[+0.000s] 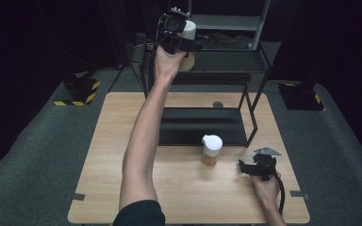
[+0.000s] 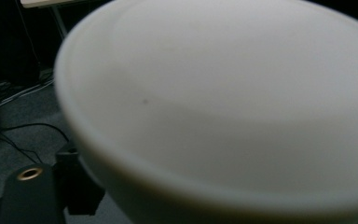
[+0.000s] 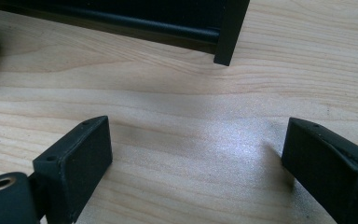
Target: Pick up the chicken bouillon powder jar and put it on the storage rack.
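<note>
High at the back, my left gripper [image 1: 183, 40] reaches to a white-lidded jar [image 1: 189, 31] standing on the upper shelf of a black rack [image 1: 226, 62]. In the left gripper view the jar's white lid [image 2: 223, 102] looms very close, and one black finger [image 2: 80, 186] stands just off its left side, so the gripper reads as open around the jar. A second jar [image 1: 211, 149] with a white lid and amber contents stands on the wooden table [image 1: 113, 188]. My right gripper [image 1: 250, 167] [image 3: 196, 163] rests low over the table at the right, open, with bare wood between its fingers.
The rack's lower shelf [image 1: 200, 126] lies on the table behind the second jar, and its front foot [image 3: 227, 42] is just ahead of my right gripper. A small dark disc [image 1: 218, 104] lies at the table's far edge. The person's left forearm [image 1: 141, 141] crosses the table's middle.
</note>
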The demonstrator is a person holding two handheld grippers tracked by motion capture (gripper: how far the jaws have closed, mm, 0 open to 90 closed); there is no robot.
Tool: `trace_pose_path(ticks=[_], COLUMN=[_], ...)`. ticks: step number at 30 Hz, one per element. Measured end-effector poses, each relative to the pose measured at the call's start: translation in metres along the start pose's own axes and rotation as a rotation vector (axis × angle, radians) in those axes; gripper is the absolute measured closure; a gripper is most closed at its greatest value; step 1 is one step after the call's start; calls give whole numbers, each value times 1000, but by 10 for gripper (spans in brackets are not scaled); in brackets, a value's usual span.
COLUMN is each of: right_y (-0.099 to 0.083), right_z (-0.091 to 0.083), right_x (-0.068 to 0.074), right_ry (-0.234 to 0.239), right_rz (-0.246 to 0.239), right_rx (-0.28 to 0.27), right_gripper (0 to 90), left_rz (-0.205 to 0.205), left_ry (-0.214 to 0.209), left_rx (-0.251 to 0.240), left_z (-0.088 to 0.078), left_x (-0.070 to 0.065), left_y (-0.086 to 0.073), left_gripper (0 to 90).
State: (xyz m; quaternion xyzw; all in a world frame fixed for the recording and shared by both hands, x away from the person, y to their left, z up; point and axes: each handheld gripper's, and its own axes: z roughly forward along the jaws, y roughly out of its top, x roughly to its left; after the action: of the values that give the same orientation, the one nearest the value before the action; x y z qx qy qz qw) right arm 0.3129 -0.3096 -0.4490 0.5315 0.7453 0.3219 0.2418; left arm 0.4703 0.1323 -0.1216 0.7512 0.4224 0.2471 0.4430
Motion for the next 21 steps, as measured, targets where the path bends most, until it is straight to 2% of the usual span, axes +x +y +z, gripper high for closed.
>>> trace_pose_path(ticks=[5, 6, 21], right_y=[0, 0, 0], right_z=[0, 0, 0], right_x=[0, 0, 0], right_ry=[0, 0, 0], right_rz=[0, 0, 1], right_rx=[1, 1, 0], right_gripper=[76, 76, 76], left_rz=[6, 15, 20], left_ry=[-4, -1, 26], left_rx=[4, 4, 29], left_z=[-3, -4, -20], left_x=[-2, -3, -14], left_y=[-1, -1, -3], left_gripper=[91, 88, 67])
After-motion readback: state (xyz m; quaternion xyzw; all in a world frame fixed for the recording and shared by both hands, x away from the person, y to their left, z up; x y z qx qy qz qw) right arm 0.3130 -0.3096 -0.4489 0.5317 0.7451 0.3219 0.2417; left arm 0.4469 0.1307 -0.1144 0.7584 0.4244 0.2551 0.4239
